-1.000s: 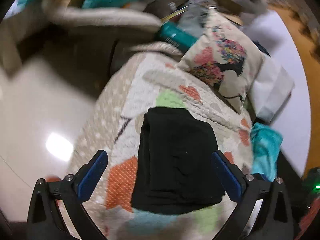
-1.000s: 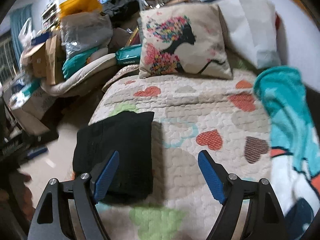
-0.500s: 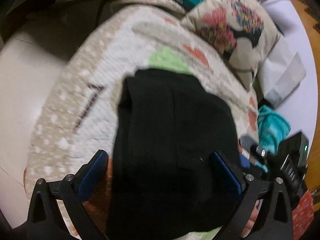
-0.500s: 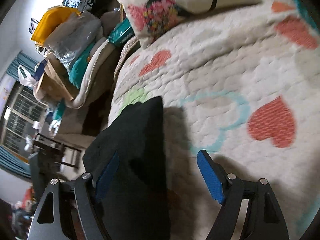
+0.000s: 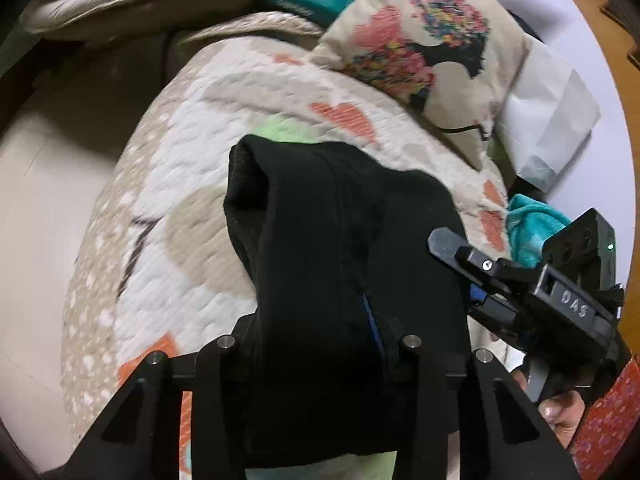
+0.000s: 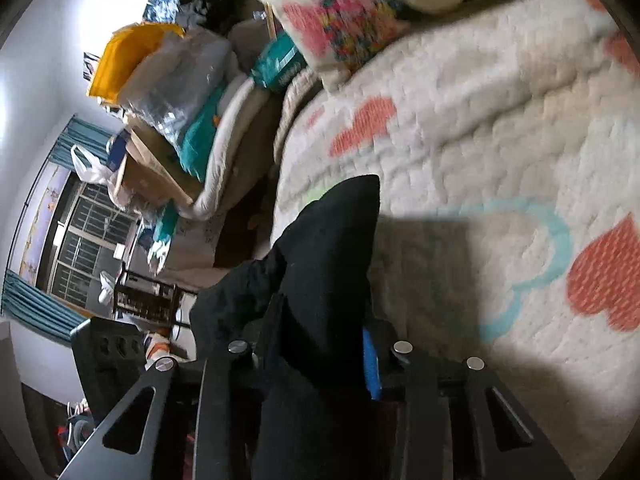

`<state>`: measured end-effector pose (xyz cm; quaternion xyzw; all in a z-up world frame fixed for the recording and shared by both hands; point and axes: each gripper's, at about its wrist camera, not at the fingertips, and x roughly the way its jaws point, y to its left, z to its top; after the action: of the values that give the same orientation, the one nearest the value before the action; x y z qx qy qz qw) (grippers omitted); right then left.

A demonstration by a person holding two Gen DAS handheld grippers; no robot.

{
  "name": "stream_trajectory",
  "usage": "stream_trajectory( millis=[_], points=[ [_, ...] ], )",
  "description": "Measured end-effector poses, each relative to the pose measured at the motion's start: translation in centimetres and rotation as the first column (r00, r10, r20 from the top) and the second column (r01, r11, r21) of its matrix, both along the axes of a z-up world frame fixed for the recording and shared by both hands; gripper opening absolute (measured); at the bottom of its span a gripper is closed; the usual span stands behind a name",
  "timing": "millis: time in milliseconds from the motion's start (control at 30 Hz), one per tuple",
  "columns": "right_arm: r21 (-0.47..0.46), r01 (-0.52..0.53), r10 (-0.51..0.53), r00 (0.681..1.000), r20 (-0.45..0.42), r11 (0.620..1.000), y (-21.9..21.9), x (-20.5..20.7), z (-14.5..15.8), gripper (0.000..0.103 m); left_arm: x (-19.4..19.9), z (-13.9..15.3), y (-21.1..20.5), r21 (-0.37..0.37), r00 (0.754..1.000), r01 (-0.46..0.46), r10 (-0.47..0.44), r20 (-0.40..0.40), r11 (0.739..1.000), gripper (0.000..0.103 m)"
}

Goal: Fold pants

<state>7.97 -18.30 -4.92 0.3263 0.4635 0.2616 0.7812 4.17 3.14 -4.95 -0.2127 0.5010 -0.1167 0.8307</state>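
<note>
The folded black pants [image 5: 340,240] lie on a quilted bedspread with hearts [image 5: 192,168]. My left gripper [image 5: 320,340] grips their near edge. Its jaws are closing, the cloth is bunched between them and one blue pad [image 5: 372,320] presses into it. In the left wrist view my right gripper [image 5: 460,272] bites the pants' right edge, held by a hand [image 5: 560,408]. In the right wrist view the pants [image 6: 332,248] rise in a peak from the right gripper [image 6: 320,360]. Its jaws are closing on the cloth too, with a blue pad [image 6: 370,360] against it.
A floral cushion [image 5: 424,40] and a white bag [image 5: 552,120] lie at the head of the bed, with a teal cloth [image 5: 532,232] to the right. The bed's left edge drops to a pale floor [image 5: 48,200]. Piled boxes and bags [image 6: 168,92] stand beyond the edge.
Both grippers came down onto the pants and went from wide open to clamped on the cloth. The pants' near edge is bunched and lifted. The right gripper has rolled.
</note>
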Motion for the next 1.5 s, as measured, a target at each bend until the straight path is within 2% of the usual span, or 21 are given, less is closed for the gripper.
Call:
stream_trajectory(
  millis=[167, 300, 500, 633, 667, 767, 867, 1033, 1133, 1267, 1500],
  points=[
    [-0.056, 0.036, -0.034, 0.999, 0.038, 0.998, -1.6, 1.4, 2.5, 0.036, 2.3, 0.5, -2.1, -0.016, 1.000, 0.024, -0.023, 0.015, 1.000, 0.040],
    [-0.090, 0.058, -0.055, 0.998, 0.044, 0.994, -2.7, 2.5, 2.7, 0.036, 4.1, 0.2, -3.4, -0.011, 0.999, 0.034, -0.034, 0.018, 0.999, 0.040],
    [-0.102, 0.084, -0.082, 0.996, 0.022, 0.991, -4.3, 3.6, 0.8, 0.036, 5.7, -1.3, -3.5, -0.012, 0.999, 0.037, -0.037, 0.003, 0.999, 0.040],
    [-0.132, 0.102, -0.101, 0.995, 0.011, 0.986, -4.5, 4.1, -0.6, 0.036, 6.2, -2.3, -3.3, 0.009, 0.999, 0.035, -0.035, -0.005, 0.999, 0.048],
    [-0.150, 0.111, -0.110, 0.994, 0.015, 0.982, -4.5, 4.1, -0.8, 0.039, 6.3, -2.3, -3.4, 0.018, 0.999, 0.037, -0.037, 0.000, 0.999, 0.050],
    [-0.200, 0.132, -0.127, 0.991, 0.036, 0.971, -4.3, 4.0, -0.9, 0.045, 6.2, -2.3, -3.4, 0.048, 0.999, 0.036, -0.037, 0.008, 0.998, 0.063],
    [-0.222, 0.161, -0.154, 0.987, 0.050, 0.962, -4.8, 3.3, -0.6, 0.063, 6.2, -2.6, -2.3, -0.010, 1.000, 0.022, -0.023, -0.018, 1.000, 0.068],
    [-0.210, 0.224, -0.214, 0.974, 0.067, 0.952, -6.7, 0.7, 0.7, 0.065, 5.5, -2.0, 0.1, -0.069, 0.999, -0.034, 0.031, -0.041, 0.997, 0.071],
    [-0.244, 0.228, -0.210, 0.973, 0.098, 0.942, -6.9, -1.3, 2.4, 0.066, 4.3, -0.7, 0.5, -0.011, 0.998, -0.055, 0.055, -0.009, 0.998, 0.071],
    [-0.274, 0.225, -0.193, 0.971, 0.139, 0.935, -6.5, -5.8, 4.6, 0.071, 1.6, 1.3, 0.2, 0.144, 0.995, -0.065, 0.054, 0.080, 0.987, 0.071],
    [-0.305, 0.209, -0.171, 0.974, 0.147, 0.929, -5.3, -13.3, 4.0, 0.073, -4.6, 3.0, 1.2, 0.239, 0.985, -0.121, 0.087, 0.151, 0.963, 0.072]
  ],
)
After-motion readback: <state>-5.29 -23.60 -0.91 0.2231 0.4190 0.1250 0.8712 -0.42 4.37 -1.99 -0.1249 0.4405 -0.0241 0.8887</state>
